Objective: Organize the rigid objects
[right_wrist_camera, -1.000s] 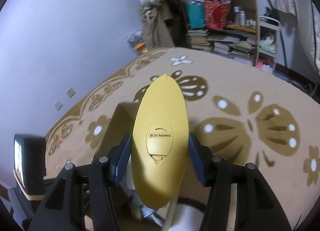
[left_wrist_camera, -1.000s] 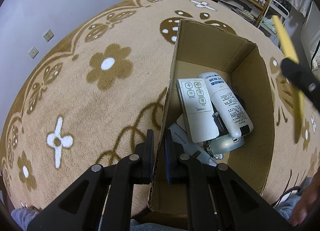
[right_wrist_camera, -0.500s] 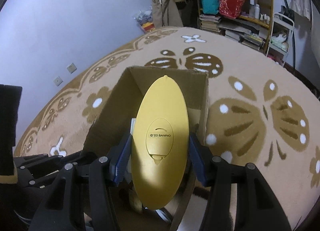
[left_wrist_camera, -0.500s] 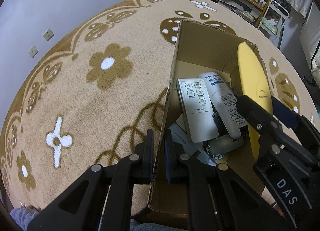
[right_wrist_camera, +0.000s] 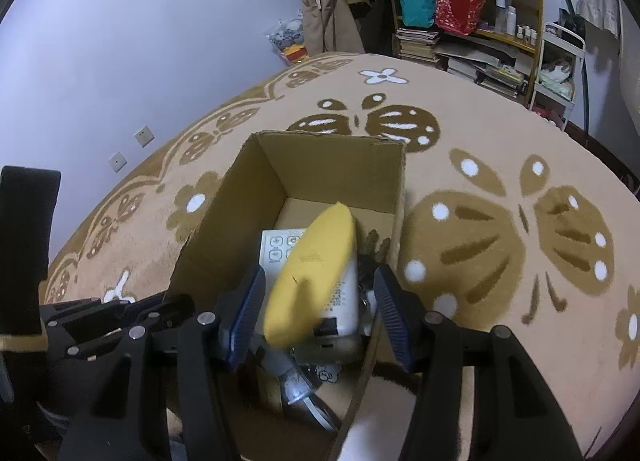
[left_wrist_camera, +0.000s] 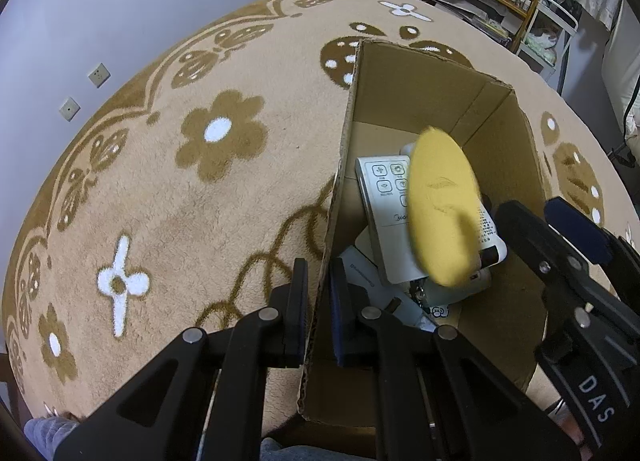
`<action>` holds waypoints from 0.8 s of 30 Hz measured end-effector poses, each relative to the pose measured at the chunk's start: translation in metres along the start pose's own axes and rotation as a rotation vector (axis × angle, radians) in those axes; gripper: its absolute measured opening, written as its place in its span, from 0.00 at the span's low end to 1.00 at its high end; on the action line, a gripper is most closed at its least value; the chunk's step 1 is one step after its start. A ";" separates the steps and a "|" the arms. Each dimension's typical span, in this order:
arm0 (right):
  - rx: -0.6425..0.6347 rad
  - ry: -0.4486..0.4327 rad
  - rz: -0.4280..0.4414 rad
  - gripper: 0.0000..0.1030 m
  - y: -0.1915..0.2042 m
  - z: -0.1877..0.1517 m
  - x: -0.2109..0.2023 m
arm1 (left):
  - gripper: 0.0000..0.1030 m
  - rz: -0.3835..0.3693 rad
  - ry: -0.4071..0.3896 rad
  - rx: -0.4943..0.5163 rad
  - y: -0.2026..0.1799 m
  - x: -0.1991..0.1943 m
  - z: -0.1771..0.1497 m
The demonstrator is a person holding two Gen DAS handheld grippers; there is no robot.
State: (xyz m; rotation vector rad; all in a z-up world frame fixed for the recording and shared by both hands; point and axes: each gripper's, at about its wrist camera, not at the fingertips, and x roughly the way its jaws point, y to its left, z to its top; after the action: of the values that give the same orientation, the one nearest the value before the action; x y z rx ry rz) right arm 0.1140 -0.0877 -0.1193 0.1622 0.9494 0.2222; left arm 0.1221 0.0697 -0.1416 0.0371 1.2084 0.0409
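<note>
Yellow oval obj point(right_wrist_camera: 312, 277) blurred, clear of right claw point(right_wrist_camera: 316, 313) pads.

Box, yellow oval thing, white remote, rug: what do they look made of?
Box: brown corrugated cardboard, matte; fluted edge shows along its cut rim.
Yellow oval thing: probably moulded plastic, smooth and matte; blurred, so unsure.
White remote: hard plastic, slight sheen, printed button icons.
Rug: fuzzy pile textile, tan with brown and white flower patterns.
</note>
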 end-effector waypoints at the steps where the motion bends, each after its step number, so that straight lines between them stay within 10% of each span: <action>1: 0.007 0.004 -0.003 0.62 -0.002 -0.001 -0.002 | 0.11 0.003 -0.002 0.001 0.000 0.000 -0.001; 15: -0.020 -0.086 -0.135 1.00 -0.013 -0.011 -0.067 | 0.27 -0.013 -0.143 0.004 -0.005 -0.040 -0.011; 24: -0.014 -0.195 -0.152 1.00 -0.020 -0.028 -0.138 | 0.80 -0.008 -0.352 0.066 -0.012 -0.109 -0.035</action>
State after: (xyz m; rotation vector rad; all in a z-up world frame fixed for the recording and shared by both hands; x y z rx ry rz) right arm 0.0159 -0.1416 -0.0316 0.0959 0.7622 0.0708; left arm 0.0506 0.0522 -0.0527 0.0934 0.8575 -0.0121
